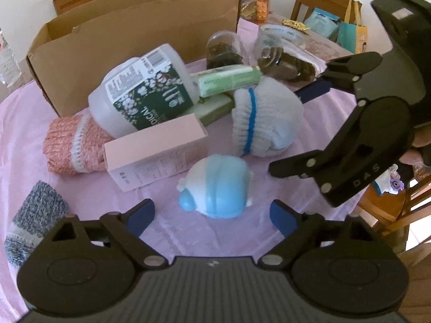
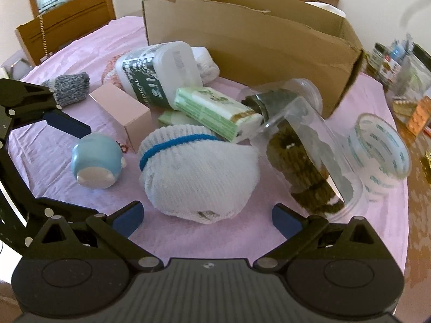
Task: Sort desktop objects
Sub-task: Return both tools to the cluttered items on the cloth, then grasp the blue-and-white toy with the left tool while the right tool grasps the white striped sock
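A: What sits in front of my left gripper point(image 1: 212, 214)?

B: The blue-and-white toy point(image 1: 215, 188), lying on the pink tablecloth point(image 1: 80, 196) just beyond your spread fingers; nothing is held there.

A: And my right gripper point(image 2: 207, 215)?

B: Its jaws stand wide too, and I see the white rolled sock with the blue band point(image 2: 198, 172) resting just beyond the tips, gripped by neither finger. The toy lies to the sock's left.

A: What lies past those two?

B: A pink box point(image 1: 156, 150) left of the toy, with a white bottle with a dark green label point(image 1: 142, 94) lying tilted behind it, against a pink knitted roll point(image 1: 71, 145). Right of the bottle, a green-and-white packet point(image 1: 229, 79) lies slanted, and clear plastic jars point(image 2: 304, 145) on their sides. A grey knitted roll point(image 1: 35, 212) lies near left. The open cardboard box point(image 1: 129, 32) stands farthest
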`<state>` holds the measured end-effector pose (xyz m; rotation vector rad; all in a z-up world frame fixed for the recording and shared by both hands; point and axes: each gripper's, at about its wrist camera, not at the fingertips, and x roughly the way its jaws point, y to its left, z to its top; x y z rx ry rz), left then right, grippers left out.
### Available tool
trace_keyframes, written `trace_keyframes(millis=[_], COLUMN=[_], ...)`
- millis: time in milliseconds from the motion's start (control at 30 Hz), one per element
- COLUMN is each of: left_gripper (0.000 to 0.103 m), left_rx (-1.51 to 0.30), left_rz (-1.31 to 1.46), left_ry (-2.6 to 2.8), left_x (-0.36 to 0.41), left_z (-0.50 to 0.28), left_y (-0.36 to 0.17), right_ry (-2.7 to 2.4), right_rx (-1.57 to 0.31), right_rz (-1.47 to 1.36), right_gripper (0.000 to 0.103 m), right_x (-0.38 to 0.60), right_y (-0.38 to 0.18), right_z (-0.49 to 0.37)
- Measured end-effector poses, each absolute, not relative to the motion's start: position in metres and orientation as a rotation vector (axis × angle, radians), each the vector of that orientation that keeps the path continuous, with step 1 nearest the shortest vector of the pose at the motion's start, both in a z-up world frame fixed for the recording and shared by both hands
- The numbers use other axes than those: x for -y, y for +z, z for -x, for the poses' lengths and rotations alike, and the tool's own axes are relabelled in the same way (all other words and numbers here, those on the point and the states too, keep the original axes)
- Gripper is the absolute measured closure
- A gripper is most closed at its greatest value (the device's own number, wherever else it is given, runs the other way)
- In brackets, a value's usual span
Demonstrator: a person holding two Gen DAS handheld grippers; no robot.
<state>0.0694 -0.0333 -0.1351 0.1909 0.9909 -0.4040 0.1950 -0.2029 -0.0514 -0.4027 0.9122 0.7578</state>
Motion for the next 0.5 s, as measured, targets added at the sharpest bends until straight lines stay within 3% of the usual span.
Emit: trace_keyframes(millis=[233, 500], left_gripper=[0.040, 0.047], left_rx=[-0.959, -0.948], left_rz=[-0.194, -0.166], left_ry=[-0.406, -0.416], left_x=[0.036, 0.034], left_z=[-0.069, -0.070], left_y=[-0.128, -0.124], right_ry=[0.800, 0.810], right_rx=[-0.888, -0.882], right_rz=[0.412, 0.414], right_gripper=[0.000, 0.000], right_x=[0.202, 0.203], right_y=[-0.053, -0.054], right_z=[-0.198, -0.197])
